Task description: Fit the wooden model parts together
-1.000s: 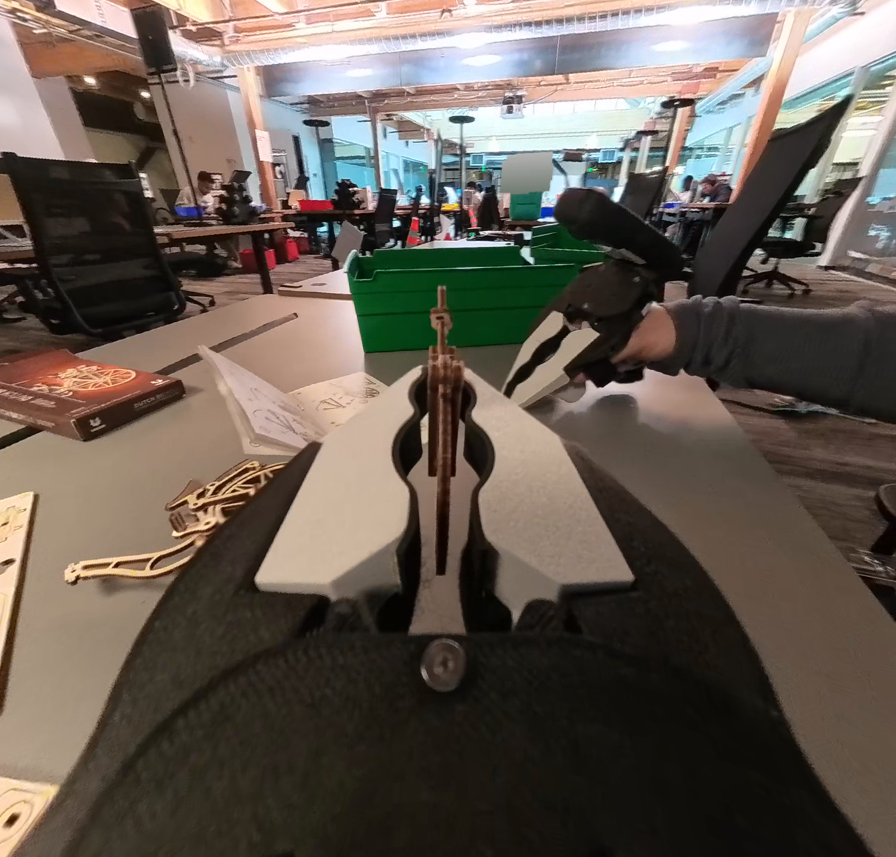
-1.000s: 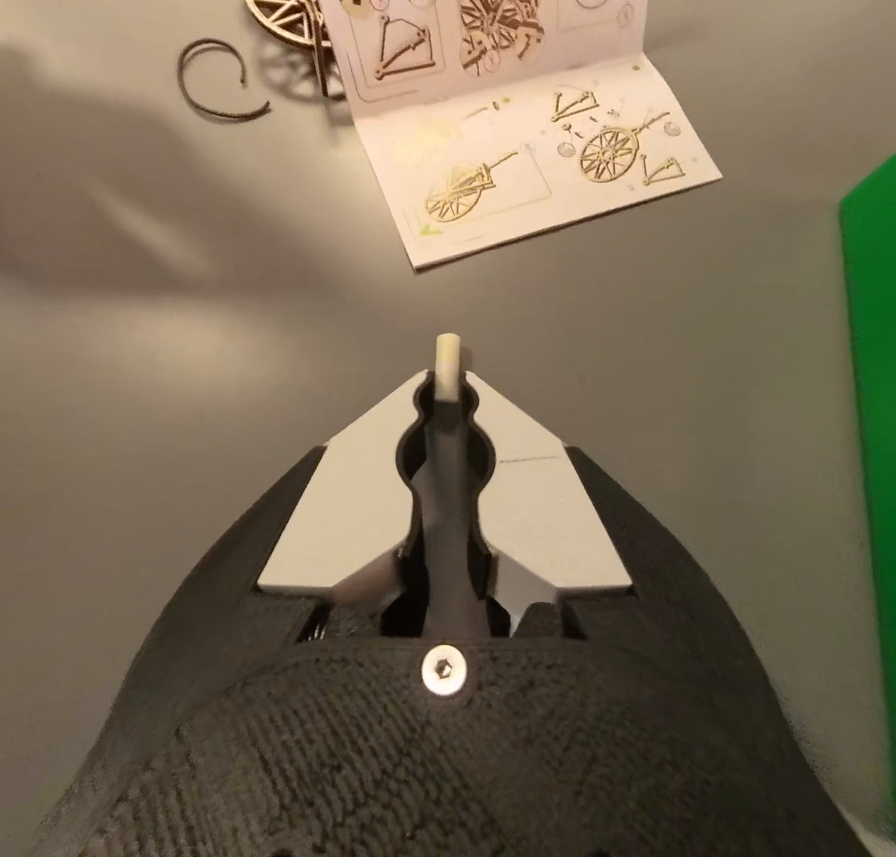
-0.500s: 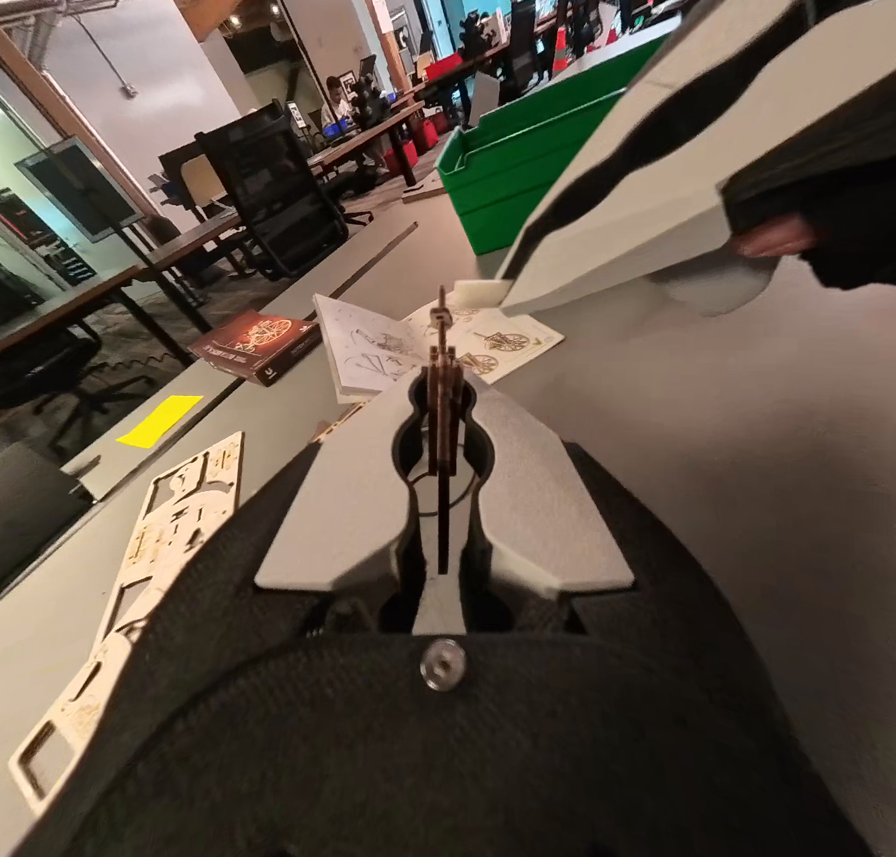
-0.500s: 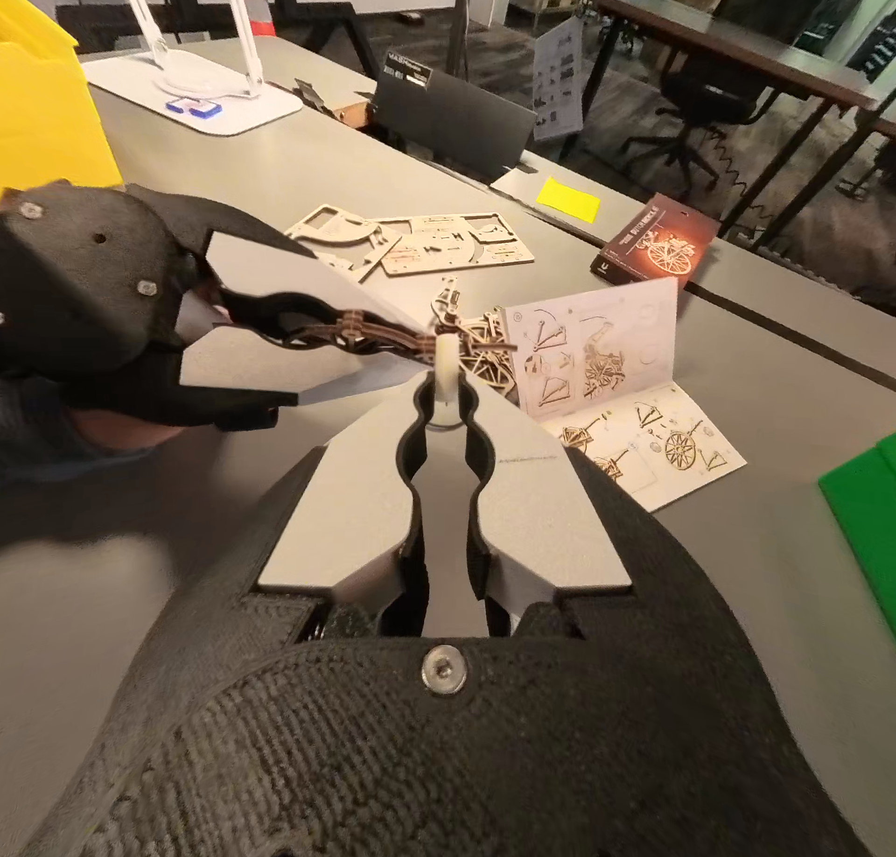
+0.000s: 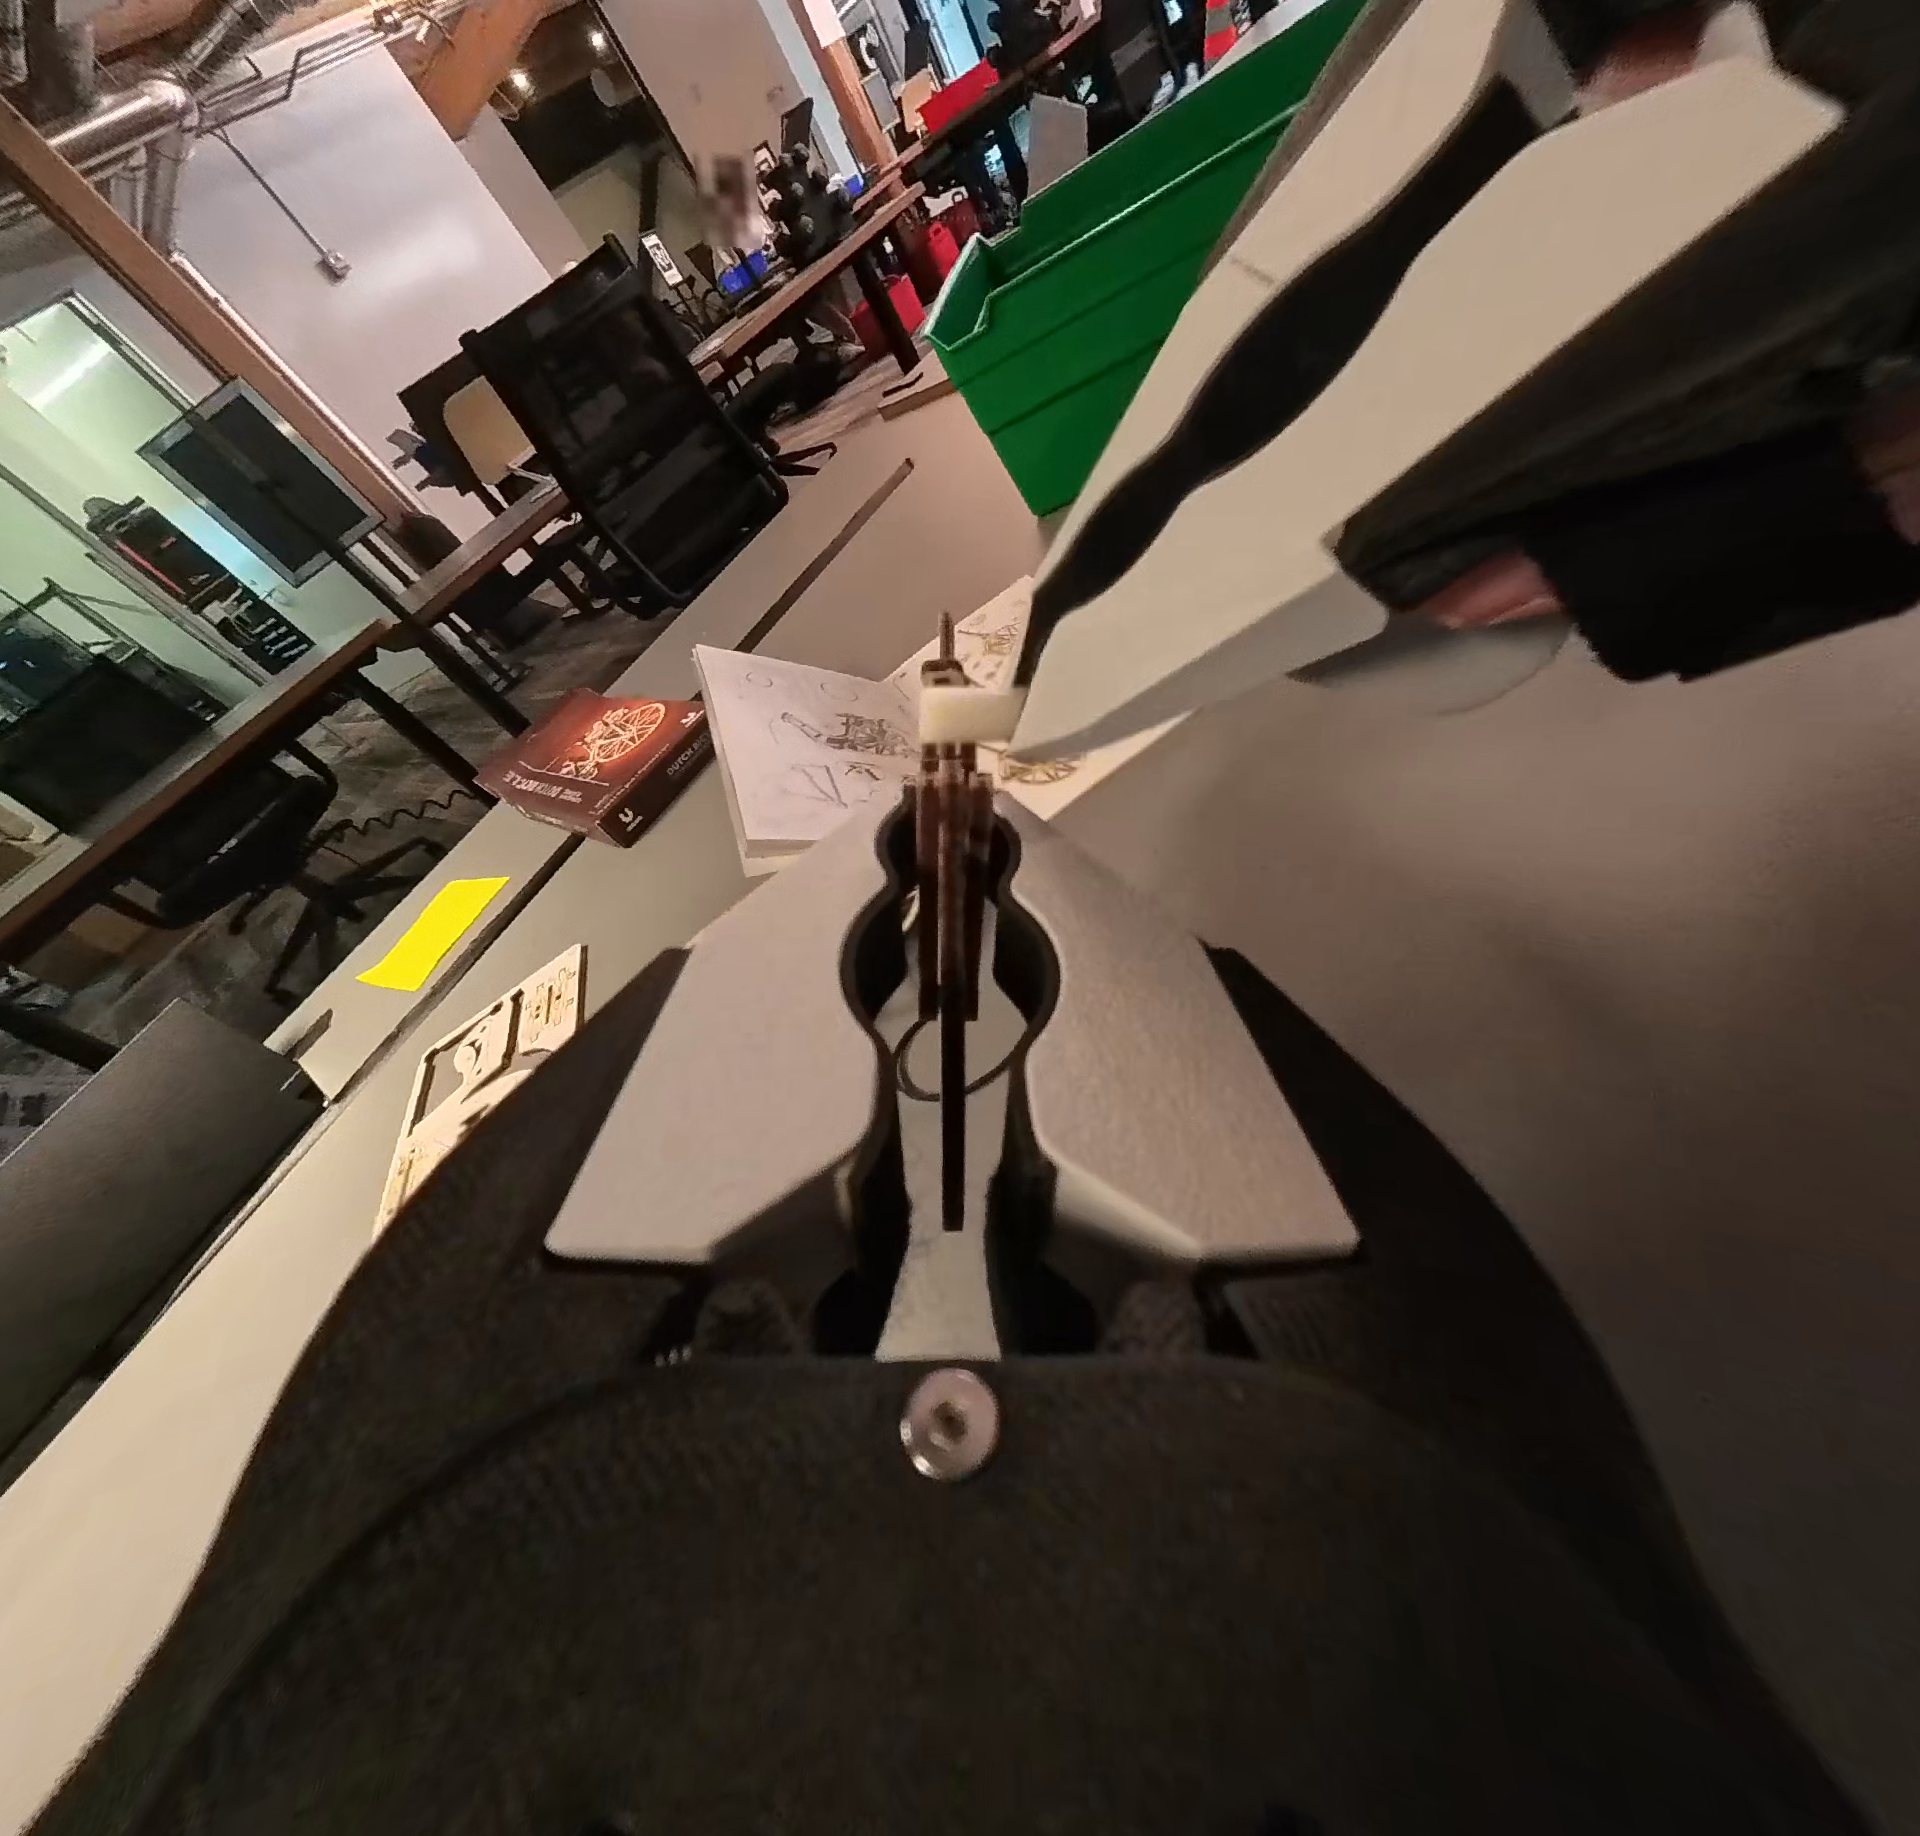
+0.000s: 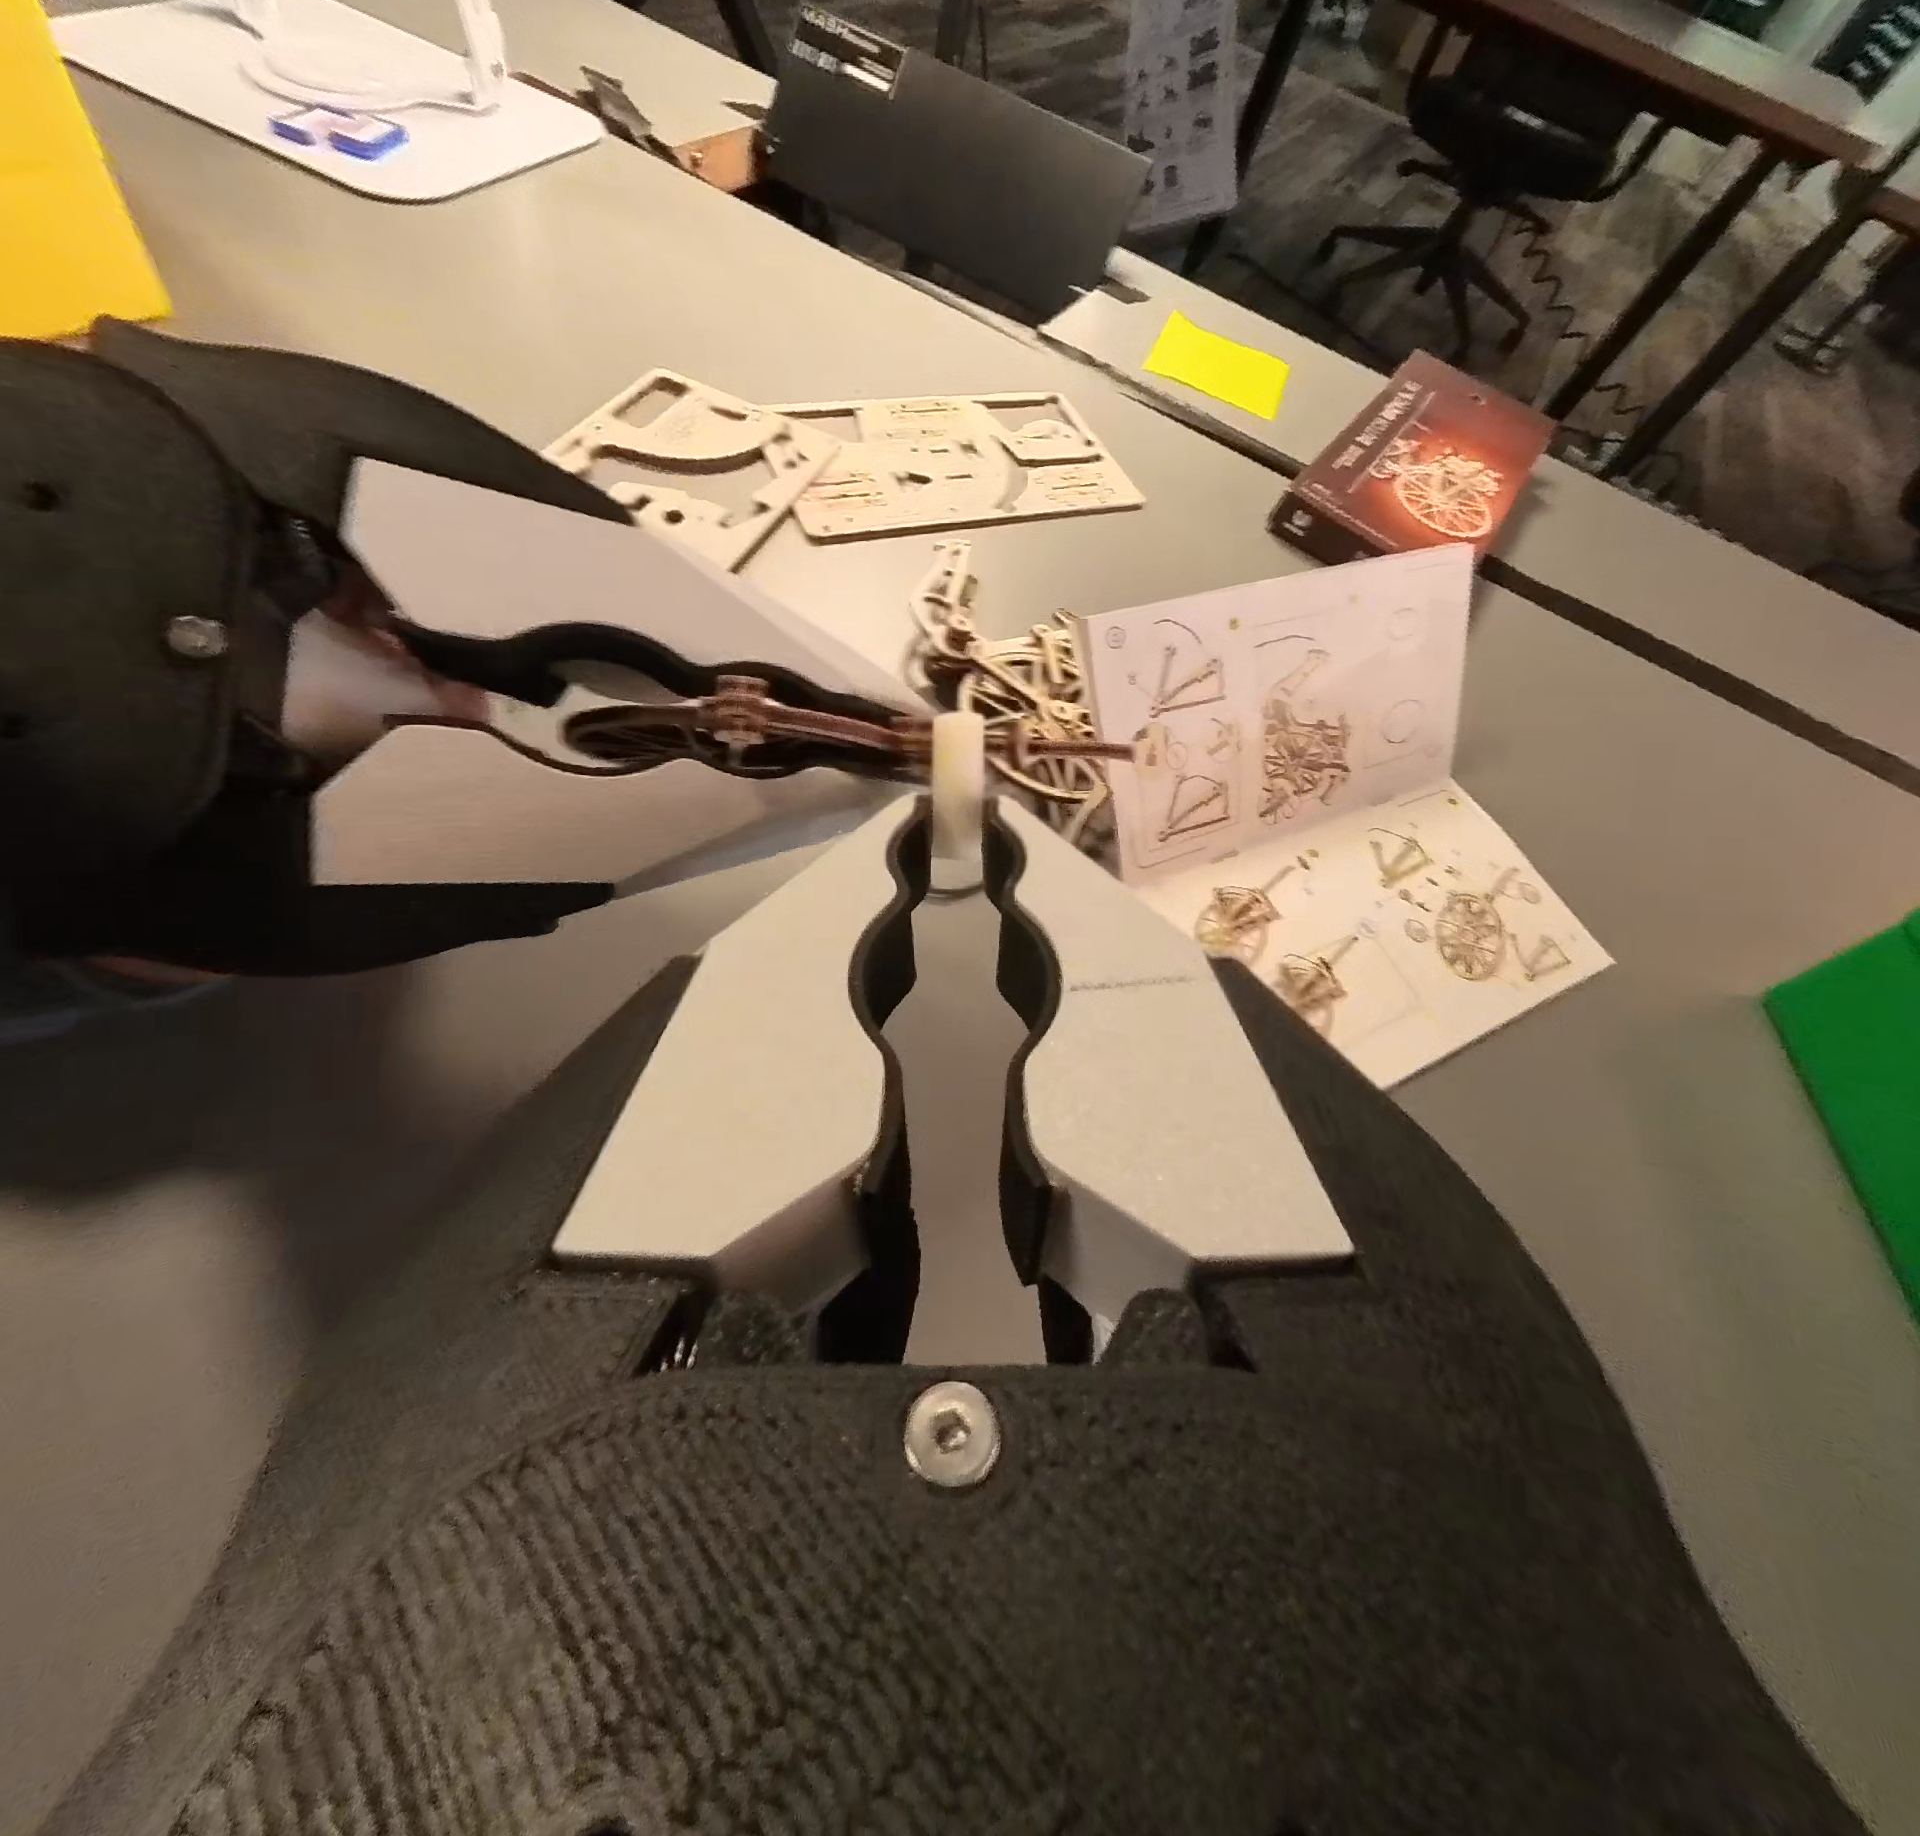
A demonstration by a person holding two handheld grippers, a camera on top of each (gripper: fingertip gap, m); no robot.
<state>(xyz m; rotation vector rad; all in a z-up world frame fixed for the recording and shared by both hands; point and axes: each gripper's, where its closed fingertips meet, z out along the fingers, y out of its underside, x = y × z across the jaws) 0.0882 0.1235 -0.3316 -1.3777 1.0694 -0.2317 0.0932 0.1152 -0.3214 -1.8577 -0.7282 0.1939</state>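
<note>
My left gripper (image 5: 948, 812) is shut on a thin brown wooden wheel assembly (image 5: 948, 913), which I see edge-on, and holds it above the table. In the right wrist view the same assembly (image 6: 727, 728) lies sideways in the left gripper (image 6: 883, 737), with a thin axle pin (image 6: 1081, 749) sticking out past the tips. My right gripper (image 6: 956, 812) is shut on a small white piece (image 6: 956, 763) and holds it against the assembly where the pin begins. In the left wrist view the right gripper (image 5: 1023, 711) comes in from the upper right with the white piece (image 5: 961, 716).
An open instruction booklet (image 6: 1351, 851) and a pile of loose wooden parts (image 6: 1039, 664) lie on the grey table just beyond the grippers. Punched wooden sheets (image 6: 904, 477), a brown box (image 6: 1413, 477) and a yellow note (image 6: 1216, 363) lie farther off. A green bin (image 5: 1091, 332) stands at the right. Less than 4 cm separates the two grippers' tips.
My right gripper has swung up from facing the table and brought the white piece to the tip of the wooden assembly. My left gripper has tilted and keeps its hold.
</note>
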